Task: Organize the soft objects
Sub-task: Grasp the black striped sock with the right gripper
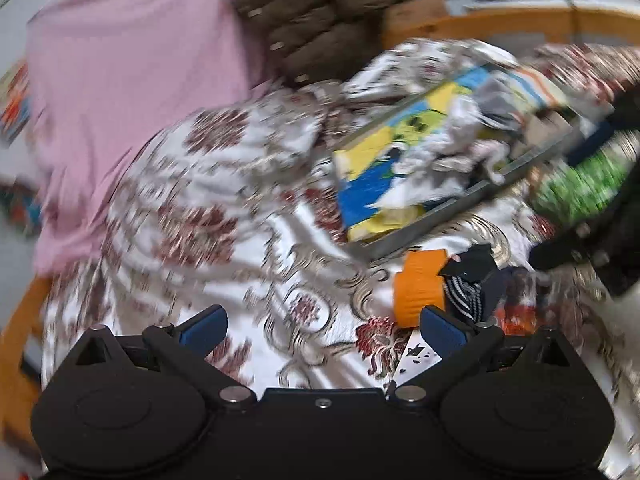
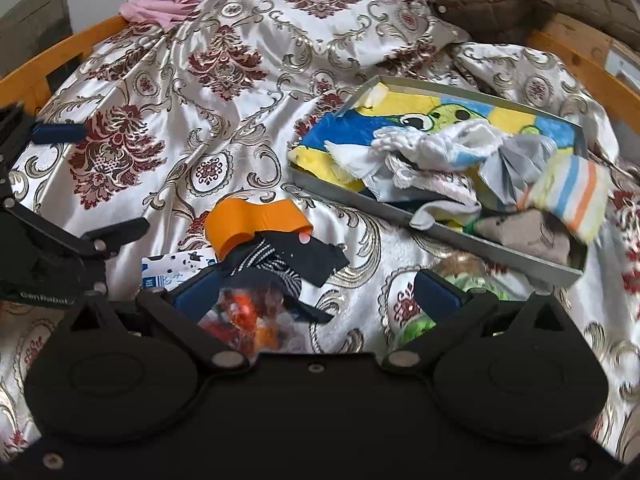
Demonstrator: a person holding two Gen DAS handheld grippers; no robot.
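Note:
A grey metal tray (image 2: pixel 436 233) lies on the bed, holding a blue-and-yellow plush cloth (image 2: pixel 420 114), white rags and a striped sock (image 2: pixel 576 196). It also shows blurred in the left wrist view (image 1: pixel 408 236). In front of the tray lie an orange roll (image 2: pixel 256 222), a dark striped sock (image 2: pixel 280 266) and a black cloth piece. My right gripper (image 2: pixel 316 292) is open, low over the dark sock and a clear bag of orange bits (image 2: pixel 248 316). My left gripper (image 1: pixel 324 326) is open and empty over the bedspread, left of the orange roll (image 1: pixel 420 288).
The bed has a satin floral bedspread (image 2: pixel 224 92) and an orange wooden frame (image 2: pixel 60 56). A pink sheet (image 1: pixel 132 80) and a brown quilted jacket (image 1: pixel 320 12) lie at the head. A green patterned item (image 2: pixel 472 284) lies under the right gripper's right finger. A printed card (image 2: pixel 176 268) lies nearby.

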